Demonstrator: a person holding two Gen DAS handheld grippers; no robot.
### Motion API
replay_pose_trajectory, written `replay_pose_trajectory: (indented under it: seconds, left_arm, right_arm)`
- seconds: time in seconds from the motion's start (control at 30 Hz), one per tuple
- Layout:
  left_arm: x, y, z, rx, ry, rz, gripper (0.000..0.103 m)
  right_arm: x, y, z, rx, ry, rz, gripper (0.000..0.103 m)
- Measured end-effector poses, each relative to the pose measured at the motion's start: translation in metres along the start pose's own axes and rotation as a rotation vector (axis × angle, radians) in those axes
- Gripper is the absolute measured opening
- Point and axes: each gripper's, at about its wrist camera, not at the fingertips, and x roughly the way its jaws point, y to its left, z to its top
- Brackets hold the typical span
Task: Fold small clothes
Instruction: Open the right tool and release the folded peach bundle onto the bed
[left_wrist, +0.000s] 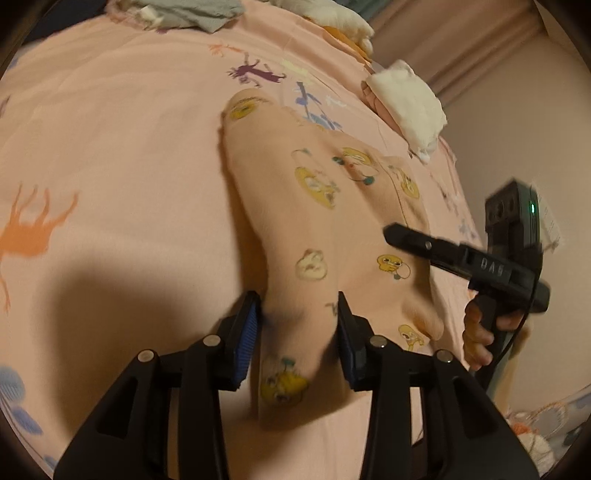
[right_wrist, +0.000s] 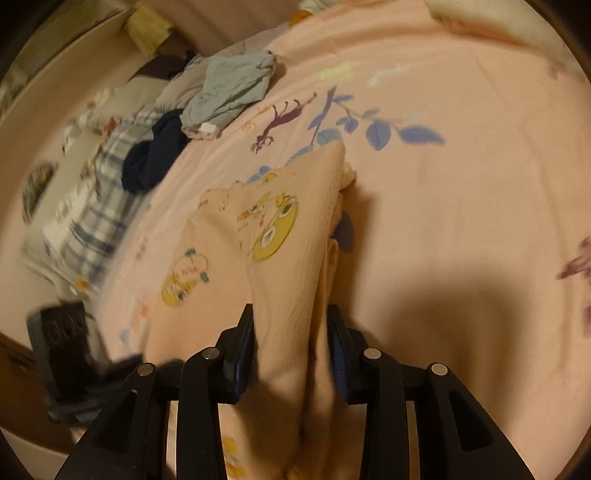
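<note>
1. The only readable writing is raised lettering on the body of the right gripper (left_wrist: 397, 233) as seen from the left wrist view; it looks like "DAB", though the letters are small and I cannot be sure of them. A green indicator light shows on the black unit above it.
2. The task's thing is a small peach garment (left_wrist: 325, 221) printed with yellow cartoon faces. It lies on a pink bedsheet (left_wrist: 110, 147), and its long axis runs away from both cameras, from the grippers toward the far edge of the bed.
3. The left gripper (left_wrist: 299, 332) has a bunched fold of the garment between its blue-padded fingers (left_wrist: 246, 339); the cloth fills the gap, so it is clamped on the fabric.
4. In the right wrist view the right gripper (right_wrist: 290, 343) likewise grips a raised ridge of the same garment (right_wrist: 280, 258), pads pressed against both sides.
5. A hand (left_wrist: 478, 332) holds the right gripper's handle near the bed's right edge.
6. The sheet carries prints of orange and purple deer and blue leaves.
7. A folded white cloth (left_wrist: 406, 103) sits near the far right edge. A grey garment (right_wrist: 232, 88), a navy garment (right_wrist: 155, 155) and a plaid cloth (right_wrist: 88, 221) lie along the far left edge.
8. The room is dim, with warm light and pale walls beyond the bed.
</note>
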Motion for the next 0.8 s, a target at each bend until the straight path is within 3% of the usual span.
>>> replay_pose_trajectory:
  seconds: [0.1, 0.23, 0.27, 0.43, 0.5, 0.57, 0.7, 0.73, 0.8]
  left_arm:
    - [-0.008, 0.004, -0.005, -0.036, 0.003, -0.003, 0.040]
    - [-0.025, -0.008, -0.013, 0.014, -0.040, 0.097, 0.040]
    - [-0.029, -0.013, -0.012, 0.032, -0.053, 0.106, 0.035]
    - [-0.052, -0.039, 0.013, 0.117, -0.221, 0.157, 0.035]
    - [-0.048, -0.044, 0.034, 0.106, -0.252, 0.108, 0.035]
    - [-0.031, -0.043, 0.051, 0.075, -0.223, 0.102, 0.035]
    - [0.019, -0.032, 0.067, 0.019, -0.117, 0.231, 0.035]
    - [0.027, -0.029, 0.067, 0.013, -0.108, 0.267, 0.035]
    - [0.033, -0.020, 0.072, 0.003, -0.124, 0.268, 0.038]
  right_arm:
    - [-0.002, -0.010, -0.004, 0.035, 0.001, 0.019, 0.035]
    - [-0.011, -0.013, -0.005, 0.056, -0.003, 0.006, 0.035]
    - [-0.019, -0.009, -0.003, 0.051, -0.010, -0.020, 0.035]
    - [-0.055, 0.019, 0.017, -0.068, -0.148, -0.056, 0.034]
    - [-0.054, 0.026, 0.031, -0.100, -0.165, -0.052, 0.023]
    - [-0.034, 0.028, 0.045, -0.114, -0.112, -0.086, 0.016]
    - [0.018, 0.015, 0.062, -0.088, 0.001, -0.161, 0.009]
    - [0.028, 0.011, 0.066, -0.090, 0.010, -0.183, 0.009]
    - [0.042, 0.005, 0.073, -0.078, 0.012, -0.199, 0.009]
